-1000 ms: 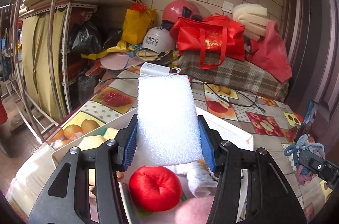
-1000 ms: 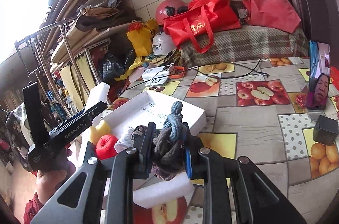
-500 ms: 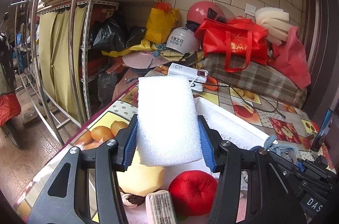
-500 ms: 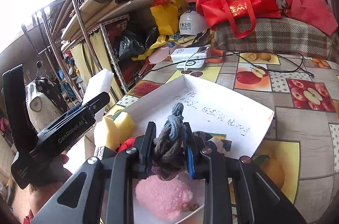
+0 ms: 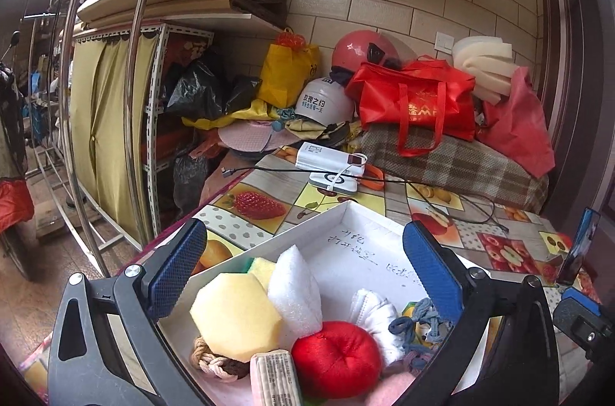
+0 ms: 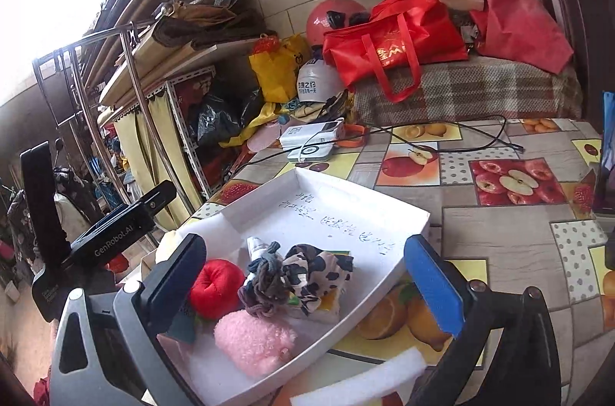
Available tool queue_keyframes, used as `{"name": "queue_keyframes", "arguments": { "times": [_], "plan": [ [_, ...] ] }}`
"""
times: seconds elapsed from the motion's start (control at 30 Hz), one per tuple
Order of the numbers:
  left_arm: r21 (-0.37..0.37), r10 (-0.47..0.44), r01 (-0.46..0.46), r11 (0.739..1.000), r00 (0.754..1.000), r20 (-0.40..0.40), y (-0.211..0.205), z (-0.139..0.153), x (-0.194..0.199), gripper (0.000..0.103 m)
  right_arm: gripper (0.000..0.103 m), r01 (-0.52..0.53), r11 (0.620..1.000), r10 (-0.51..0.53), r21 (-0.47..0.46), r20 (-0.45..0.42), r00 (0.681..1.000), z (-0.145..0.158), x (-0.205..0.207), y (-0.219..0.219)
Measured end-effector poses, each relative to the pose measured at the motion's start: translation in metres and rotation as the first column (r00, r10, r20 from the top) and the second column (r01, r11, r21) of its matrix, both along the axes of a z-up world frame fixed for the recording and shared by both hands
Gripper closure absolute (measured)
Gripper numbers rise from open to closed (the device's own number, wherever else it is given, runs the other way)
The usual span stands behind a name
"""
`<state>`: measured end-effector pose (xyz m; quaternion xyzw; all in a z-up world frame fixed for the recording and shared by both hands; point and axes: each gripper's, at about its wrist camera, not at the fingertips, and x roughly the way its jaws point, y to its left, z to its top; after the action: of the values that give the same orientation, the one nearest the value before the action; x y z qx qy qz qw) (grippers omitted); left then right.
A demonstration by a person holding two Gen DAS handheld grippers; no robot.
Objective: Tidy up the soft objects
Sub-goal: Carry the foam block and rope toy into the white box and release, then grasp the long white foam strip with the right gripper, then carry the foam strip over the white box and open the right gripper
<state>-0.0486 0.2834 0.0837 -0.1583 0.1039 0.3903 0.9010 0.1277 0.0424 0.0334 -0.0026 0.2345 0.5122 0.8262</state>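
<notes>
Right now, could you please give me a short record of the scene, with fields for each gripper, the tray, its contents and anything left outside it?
left gripper: jaws open, holding nothing, over the tray
right gripper: jaws open, holding nothing, over the tray
tray: white tray on the fruit-print tablecloth
contents: white foam block, yellow sponge, red plush ball, knotted rope toy, cow-print cloth, pink fluffy toy
outside tray: white foam strip on the tablecloth, near edge

Two helmets (image 5: 363, 50), two red bags (image 5: 417, 98), one white tray (image 6: 388, 210), one red cushion (image 5: 336, 356).
</notes>
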Motion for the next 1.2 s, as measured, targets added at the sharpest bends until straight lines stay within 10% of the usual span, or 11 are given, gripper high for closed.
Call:
{"name": "queue_keyframes", "arguments": {
  "times": [0.4,0.63,0.87,1.2],
  "plan": [
    [0.012,-0.144,0.144,0.989,0.989,0.022,-0.041,0.002,0.02,0.0,0.0,-0.011,0.987,-0.007,-0.158,-0.11,0.994,-0.054,-0.005,-0.03],
    [-0.024,-0.124,0.124,0.992,0.992,0.028,-0.034,-0.001,0.019,0.0,0.0,-0.052,0.963,0.073,-0.265,0.068,0.995,-0.056,-0.034,-0.011],
    [-0.062,-0.12,0.122,0.991,0.992,0.037,-0.028,-0.006,0.019,0.0,0.0,-0.071,0.913,0.103,-0.401,0.057,0.993,-0.076,-0.02,0.02],
    [-0.07,-0.121,0.124,0.99,0.992,0.04,-0.026,-0.007,0.018,0.0,0.016,-0.04,0.929,0.059,-0.367,0.041,0.997,-0.073,-0.009,0.0]
  ]
}}
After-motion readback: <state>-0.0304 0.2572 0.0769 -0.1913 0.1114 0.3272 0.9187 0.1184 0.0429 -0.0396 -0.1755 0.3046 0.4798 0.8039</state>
